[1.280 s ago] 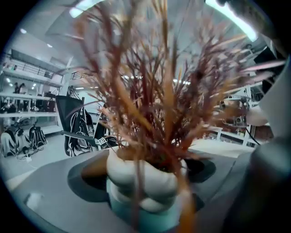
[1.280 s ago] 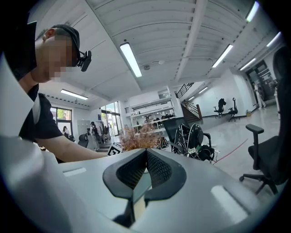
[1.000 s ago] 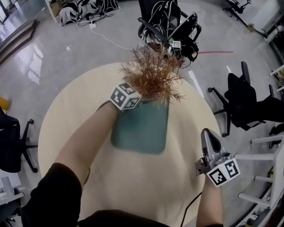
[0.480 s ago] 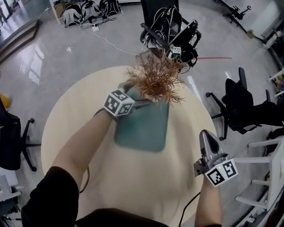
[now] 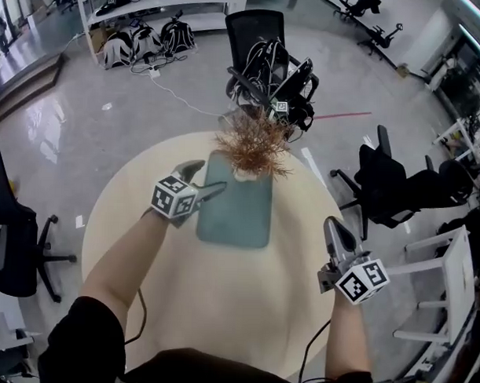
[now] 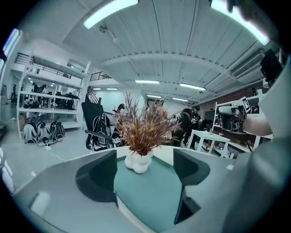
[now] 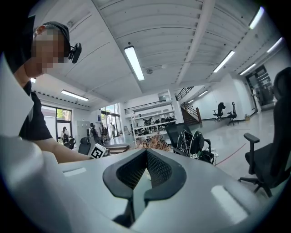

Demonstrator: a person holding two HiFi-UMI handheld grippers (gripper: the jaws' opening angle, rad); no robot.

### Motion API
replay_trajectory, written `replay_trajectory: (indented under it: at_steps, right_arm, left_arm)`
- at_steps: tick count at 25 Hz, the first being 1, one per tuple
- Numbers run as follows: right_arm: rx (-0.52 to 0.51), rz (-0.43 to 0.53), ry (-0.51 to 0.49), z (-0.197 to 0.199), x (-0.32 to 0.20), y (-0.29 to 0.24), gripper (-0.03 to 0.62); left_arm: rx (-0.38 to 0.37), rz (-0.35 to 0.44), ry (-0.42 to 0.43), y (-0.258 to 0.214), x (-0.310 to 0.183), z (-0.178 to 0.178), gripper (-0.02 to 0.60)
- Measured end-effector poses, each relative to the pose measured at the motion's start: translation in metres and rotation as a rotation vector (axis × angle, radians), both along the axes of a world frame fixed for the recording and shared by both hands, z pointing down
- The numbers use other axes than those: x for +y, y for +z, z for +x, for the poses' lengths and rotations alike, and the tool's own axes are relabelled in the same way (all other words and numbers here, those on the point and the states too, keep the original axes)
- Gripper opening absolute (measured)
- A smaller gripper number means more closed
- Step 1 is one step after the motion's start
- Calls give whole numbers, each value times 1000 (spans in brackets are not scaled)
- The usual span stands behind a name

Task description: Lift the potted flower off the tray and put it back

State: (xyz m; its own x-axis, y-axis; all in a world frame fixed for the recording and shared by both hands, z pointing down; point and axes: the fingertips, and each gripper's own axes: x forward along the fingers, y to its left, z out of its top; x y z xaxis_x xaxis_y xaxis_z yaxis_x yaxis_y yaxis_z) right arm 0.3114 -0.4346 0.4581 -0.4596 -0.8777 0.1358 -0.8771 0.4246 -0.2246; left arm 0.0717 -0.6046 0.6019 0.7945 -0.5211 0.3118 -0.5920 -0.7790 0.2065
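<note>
**Flower on the tray, left jaws closing on nothing**

My left gripper (image 6: 145, 169) has its jaws apart and closing, and nothing is pressed between them. The potted flower (image 6: 142, 139) stands upright straight ahead of them, beyond their tips, at the far end of the tray (image 6: 152, 198). The tray's near end lies under the gap between them, and the tray rests on the round surface (image 5: 220, 300). My right gripper (image 7: 146, 154) hangs over the surface well to the right of the tray. Its jaws are pressed together and empty, and the flower shows far beyond their tips.
</note>
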Motion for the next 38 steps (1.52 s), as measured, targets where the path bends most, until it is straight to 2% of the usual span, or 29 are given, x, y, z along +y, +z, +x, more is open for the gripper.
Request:
replay_trajectory:
  at_steps: [3,7,12,16,21,26,31,34,38]
  right_arm:
    - [8,13,15,-8,20,-23,15]
    - [17,30,36,-23,50,-55,15]
    - [30,19,57,-42,96,-86,15]
    - [36,18,78,-58,134,-108,15]
    - [55,28,81,-87,177,-145,15]
    - [84,58,81,-112,212,-177,15]
    - [102,83,68,-129,245,-199,15]
    - [86,95,47,-137,265,-208,15]
    - [75,107,12,-136,292,-220,14]
  left_arm:
    - [48,20,-33,-38,28,-21,320]
    - [76,42,-73,-87,67,-53,230]
    - [198,44,-119,-152,128,-98,152]
    - [194,83,-120,-192,181,-130,113]
    - [228,114,-148,-246,240,-177,55]
    - [216,148,-170,-279,287,-216,20]
    - [215,180,-174,-303,336,-239,2]
    - [208,193,-171,-315,368,-240,0]
    - [214,214,-152,-336,414,-224,0]
